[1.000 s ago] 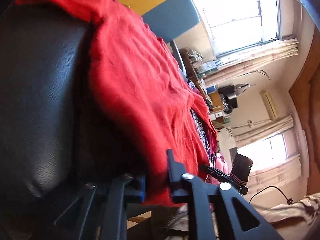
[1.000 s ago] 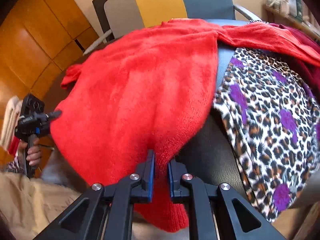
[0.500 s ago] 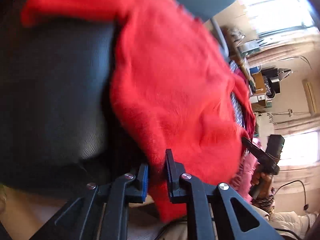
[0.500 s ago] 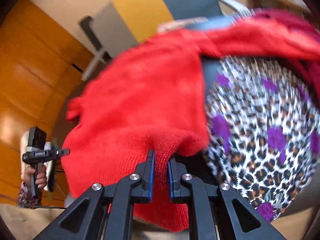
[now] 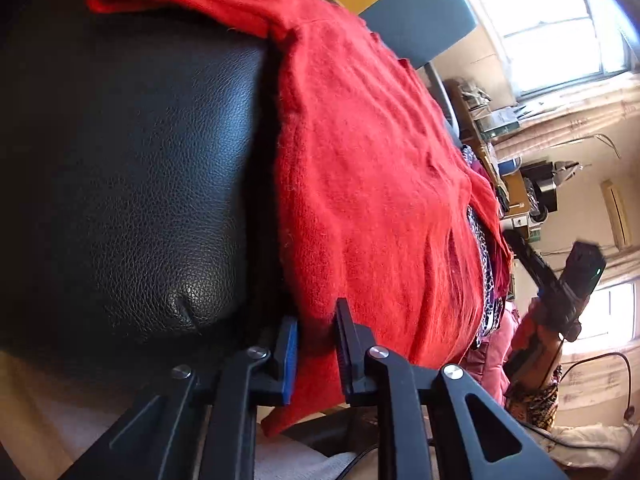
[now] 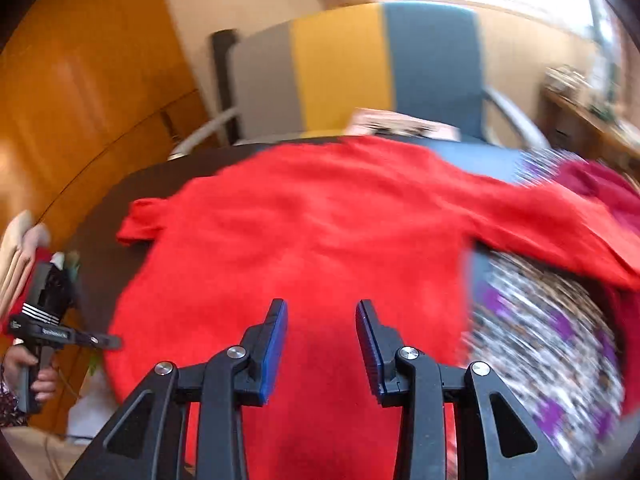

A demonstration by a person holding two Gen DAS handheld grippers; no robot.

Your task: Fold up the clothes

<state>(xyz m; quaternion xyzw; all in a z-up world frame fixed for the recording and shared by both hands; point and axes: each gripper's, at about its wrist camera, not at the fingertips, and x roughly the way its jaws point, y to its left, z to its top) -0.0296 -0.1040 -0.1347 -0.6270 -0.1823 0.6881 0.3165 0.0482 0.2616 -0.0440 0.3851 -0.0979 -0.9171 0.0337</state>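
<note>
sweater: the red sweater (image 6: 320,240) lies spread over a black padded seat (image 5: 132,184), its lower hem hanging off the near edge and one sleeve trailing onto the leopard-print cloth (image 6: 548,344) beside it.
left gripper (image 5: 316,344): jaws have just been easing apart, yet the hem is between them and looks lightly pinched (a weak hold, I judge).
right gripper (image 6: 322,344): jaws have just opened wide above the sweater, nothing held.
risk, slide: with one corner free, the hanging hem could drag the sweater off the seat.
risk, skew: a pull from the left alone may bunch the sweater.
risk, snag: the trailing sleeve may catch the leopard-print cloth.
</note>
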